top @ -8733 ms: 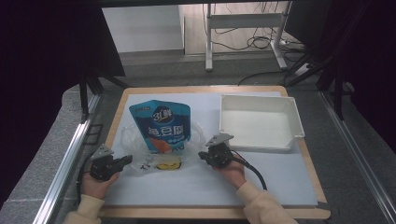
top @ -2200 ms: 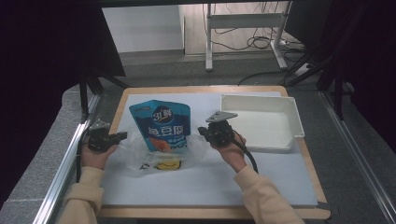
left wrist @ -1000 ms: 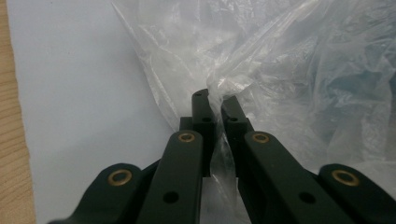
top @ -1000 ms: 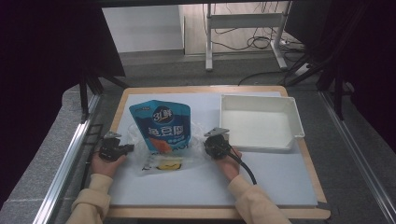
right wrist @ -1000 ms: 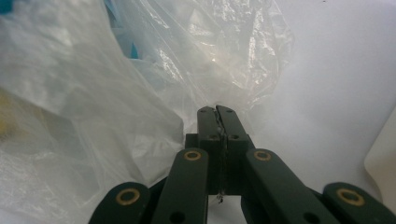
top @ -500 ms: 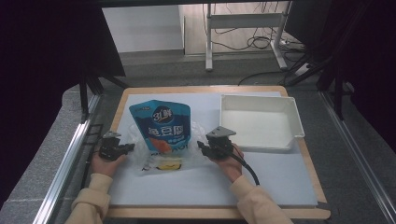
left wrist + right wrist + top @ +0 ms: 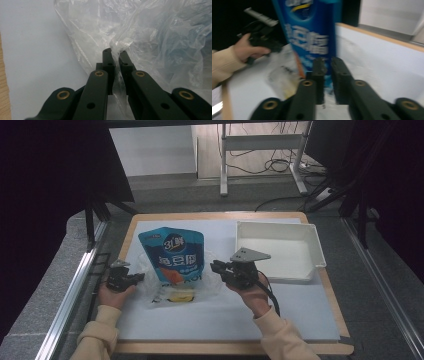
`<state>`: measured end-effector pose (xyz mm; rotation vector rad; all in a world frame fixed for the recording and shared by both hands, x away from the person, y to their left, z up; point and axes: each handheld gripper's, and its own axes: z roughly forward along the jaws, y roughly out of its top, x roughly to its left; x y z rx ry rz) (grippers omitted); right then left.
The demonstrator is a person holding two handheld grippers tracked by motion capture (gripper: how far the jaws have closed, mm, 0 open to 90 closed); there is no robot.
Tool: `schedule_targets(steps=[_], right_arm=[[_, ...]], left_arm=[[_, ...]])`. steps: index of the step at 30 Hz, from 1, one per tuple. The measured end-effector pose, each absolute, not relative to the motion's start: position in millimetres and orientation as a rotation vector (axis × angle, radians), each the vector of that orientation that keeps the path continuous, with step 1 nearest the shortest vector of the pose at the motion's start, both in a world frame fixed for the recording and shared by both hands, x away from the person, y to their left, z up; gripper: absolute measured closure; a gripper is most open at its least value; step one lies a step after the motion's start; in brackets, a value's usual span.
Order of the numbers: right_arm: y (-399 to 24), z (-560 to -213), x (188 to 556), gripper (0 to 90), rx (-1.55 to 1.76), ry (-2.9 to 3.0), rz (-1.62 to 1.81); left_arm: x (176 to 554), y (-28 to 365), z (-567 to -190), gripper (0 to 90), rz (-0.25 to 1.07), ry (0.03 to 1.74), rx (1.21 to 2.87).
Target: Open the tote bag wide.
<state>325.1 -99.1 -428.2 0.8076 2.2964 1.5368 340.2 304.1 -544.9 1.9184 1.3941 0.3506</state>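
Observation:
A blue pouch (image 7: 172, 254) with white lettering lies on the white mat, its lower end inside a clear plastic bag (image 7: 165, 292). A small yellow item (image 7: 180, 295) also sits in the bag. My left gripper (image 7: 141, 276) is at the bag's left edge. In the left gripper view it (image 7: 115, 53) is shut on a fold of the bag's film (image 7: 140, 37). My right gripper (image 7: 214, 266) is at the bag's right edge, pointing left. In the blurred right gripper view its jaws (image 7: 328, 61) stand almost together on thin film, with the pouch (image 7: 312, 37) behind.
A white tray (image 7: 310, 240) stands at the back right, just beyond my right hand. The wooden board's rim (image 7: 215, 215) frames the mat. In the right gripper view the other hand (image 7: 242, 52) holds its gripper at the far left.
Since 2.2 s ago both grippers have come down and in to the bag's two sides. Over the last half second hardly anything has moved.

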Motion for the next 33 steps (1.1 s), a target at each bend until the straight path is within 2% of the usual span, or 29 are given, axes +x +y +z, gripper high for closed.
schedule_targets(steps=[2, 10, 21, 33], right_arm=[[-86, -430, 321, 88.5, 0.757, 2.342, 1.527], [-37, -462, 327, 88.9, 0.706, 2.509, 1.359], [-62, -496, 366, 88.9, 0.944, 2.467, 1.176], [-52, -523, 373, 88.9, 0.930, 2.567, 1.125]], left_arm=[[340, 304, -545, 87.5, 0.349, 1.393, 1.922], [339, 303, -545, 87.5, 0.351, 1.392, 1.924], [340, 303, -545, 87.4, 0.353, 1.391, 1.922], [339, 303, -545, 87.4, 0.351, 1.389, 1.931]])
